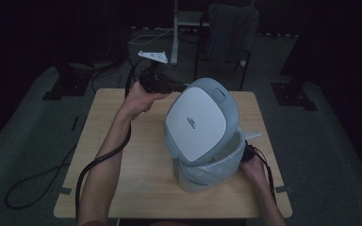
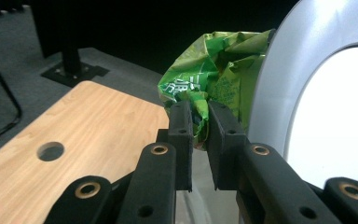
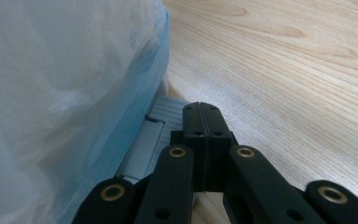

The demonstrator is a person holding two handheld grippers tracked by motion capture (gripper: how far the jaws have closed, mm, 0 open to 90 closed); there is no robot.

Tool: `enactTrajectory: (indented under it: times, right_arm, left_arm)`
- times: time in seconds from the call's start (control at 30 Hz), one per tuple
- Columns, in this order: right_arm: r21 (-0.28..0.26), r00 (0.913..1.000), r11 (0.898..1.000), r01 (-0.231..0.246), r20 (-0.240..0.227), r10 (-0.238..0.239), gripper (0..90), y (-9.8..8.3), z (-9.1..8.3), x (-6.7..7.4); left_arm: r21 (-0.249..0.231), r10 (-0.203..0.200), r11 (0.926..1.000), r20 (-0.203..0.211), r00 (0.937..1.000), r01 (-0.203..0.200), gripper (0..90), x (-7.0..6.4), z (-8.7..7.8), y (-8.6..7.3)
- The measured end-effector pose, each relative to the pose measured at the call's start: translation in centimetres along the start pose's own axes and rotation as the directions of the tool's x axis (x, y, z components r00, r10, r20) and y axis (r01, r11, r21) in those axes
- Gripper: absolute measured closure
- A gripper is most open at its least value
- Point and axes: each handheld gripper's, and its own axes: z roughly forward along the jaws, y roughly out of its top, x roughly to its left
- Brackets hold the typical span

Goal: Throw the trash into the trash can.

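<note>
A grey pedal bin [image 1: 207,172] with a white plastic liner [image 3: 51,93] stands on the right half of the wooden table [image 1: 136,165]. Its white-topped lid [image 1: 198,122] is tipped up and open. My left gripper [image 2: 199,109] is shut on a crumpled green wrapper [image 2: 214,70], held just beside the raised lid's edge [image 2: 279,84]. In the high view the left gripper [image 1: 169,87] sits at the lid's far left side. My right gripper [image 3: 201,108] is shut with nothing between its jaws, and its tips lie on the bin's grey foot pedal [image 3: 161,116]. It shows low at the bin's right [image 1: 249,153].
The table has a round hole [image 2: 50,151] near its left part. A chair with dark cloth [image 1: 231,28] and a stand's pole [image 1: 174,33] are behind the table. Black cables [image 1: 37,179] trail over the grey floor at the left.
</note>
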Motion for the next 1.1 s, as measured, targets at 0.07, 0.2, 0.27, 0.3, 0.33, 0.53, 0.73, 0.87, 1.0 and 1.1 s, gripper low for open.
enactTrajectory:
  times: [0.07,0.2,0.27,0.3,0.33,0.53,0.73,0.87,1.0,1.1]
  right_arm:
    - [0.0,1.0,1.0,0.001,0.0,-0.001,90.0,0.0,0.0,0.0]
    - [0.0,1.0,1.0,0.002,0.0,-0.002,90.0,0.0,0.0,0.0]
    - [0.001,1.0,1.0,0.003,0.001,-0.003,90.0,0.0,0.0,0.0]
    - [0.002,1.0,1.0,0.004,0.001,-0.004,90.0,0.0,0.0,0.0]
    - [0.002,1.0,1.0,0.005,0.002,-0.005,90.0,0.0,0.0,0.0]
    - [0.002,1.0,1.0,0.005,0.002,-0.005,90.0,0.1,0.1,0.1]
    - [0.001,1.0,1.0,0.007,0.003,-0.007,90.0,0.1,0.1,0.1]
    - [0.001,1.0,1.0,0.008,0.004,-0.008,90.0,0.1,0.1,0.1]
    - [0.001,1.0,1.0,0.009,0.003,-0.009,90.0,0.1,0.1,0.1]
    - [0.001,1.0,1.0,0.008,0.004,-0.008,90.0,0.1,0.1,0.1]
  left_arm:
    - [0.006,-0.009,0.9999,0.014,0.9999,0.009,81.0,0.2,0.0,0.0]
    - [0.026,-0.036,0.9991,0.047,0.9983,0.034,80.9,0.5,0.3,-0.1]
    - [0.047,-0.046,0.998,0.062,0.997,0.043,80.5,0.6,0.4,-0.1]
    - [0.056,-0.046,0.9975,0.066,0.9968,0.043,80.4,0.7,0.5,-0.1]
    - [0.058,-0.051,0.9972,0.07,0.9963,0.047,80.3,0.7,0.5,-0.1]
    - [0.062,-0.051,0.997,0.074,0.996,0.046,79.9,0.7,0.5,0.0]
    - [0.055,-0.061,0.9969,0.075,0.9953,0.057,75.6,0.8,0.4,0.0]
    - [0.043,-0.071,0.9968,0.072,0.9949,0.068,69.4,0.9,0.4,-0.1]
    - [0.044,-0.07,0.9967,0.055,0.996,0.068,65.9,1.0,0.5,-0.1]
    - [0.03,-0.072,0.997,0.043,0.9965,0.071,63.1,1.1,0.3,-0.2]
